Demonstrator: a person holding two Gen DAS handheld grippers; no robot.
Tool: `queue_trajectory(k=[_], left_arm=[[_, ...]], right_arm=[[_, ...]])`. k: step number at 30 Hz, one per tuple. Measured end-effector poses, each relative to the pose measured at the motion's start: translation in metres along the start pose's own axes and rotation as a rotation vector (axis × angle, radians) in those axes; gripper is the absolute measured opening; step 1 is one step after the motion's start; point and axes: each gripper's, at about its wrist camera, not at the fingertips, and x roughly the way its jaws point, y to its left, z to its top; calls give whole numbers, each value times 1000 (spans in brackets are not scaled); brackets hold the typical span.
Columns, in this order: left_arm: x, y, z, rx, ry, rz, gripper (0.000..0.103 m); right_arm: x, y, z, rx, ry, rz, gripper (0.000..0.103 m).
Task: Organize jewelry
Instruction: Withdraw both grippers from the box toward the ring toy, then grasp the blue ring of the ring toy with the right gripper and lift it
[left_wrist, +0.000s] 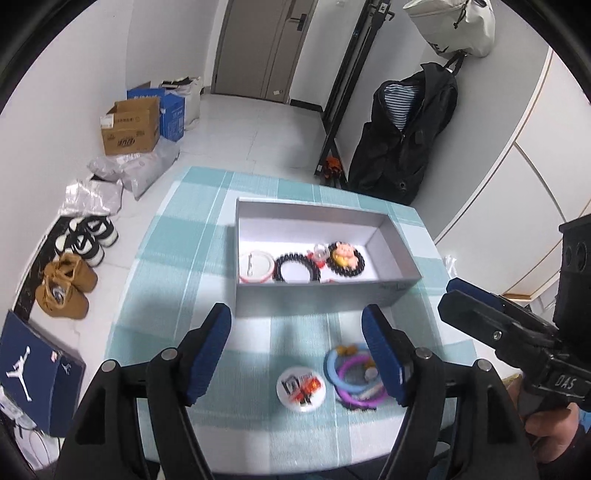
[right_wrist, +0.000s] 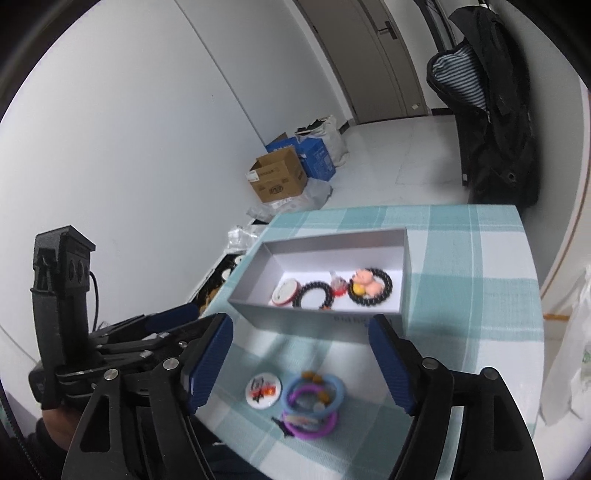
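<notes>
A grey open box stands on the checked tablecloth. It holds a round badge, two black bead bracelets, a small red piece and a pink pig figure. In front of the box lie a white badge and a pile of blue and purple rings. My left gripper hovers open over this near area with nothing between its fingers. My right gripper is open above the rings, empty too.
The table ends close behind the box. Cardboard boxes, bags and shoes lie on the floor at the left. A dark coat hangs behind the table. A plastic bag sits at the right.
</notes>
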Motion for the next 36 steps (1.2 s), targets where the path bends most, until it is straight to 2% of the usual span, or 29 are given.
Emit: queue_trajectory(k=[2,4,8,11,16,21,26,36], left_arm=[[-2,2,-5,-10,-4,-5,77],[-3,3,-11,-17,-7,8,80],[-2,3,-16,-28,24,-25,80],[-7,0,-21,1,14,-7,80],[-10,6,-31,-49,13,-19,80],[-6,9,-38,-54,12,29,80],[-3,20,-39,-91,17,36,80],[6,37,-38,-148,38,48,80]], right_arm=[[-1,-1,-5,-6,6,-12,79],[-3,-5,-10,3,19,-29,79],[-8,-7,-19,9,29,-44,84],[-8,-7,-25,5,40,-47,85],[0,-4,-36,-4,74,-55,85],[13,-1,-49,-19,113,-54,85],[32,2,-57,-41,173,-71,85],[61,14,-59,-122,227,-99,85]])
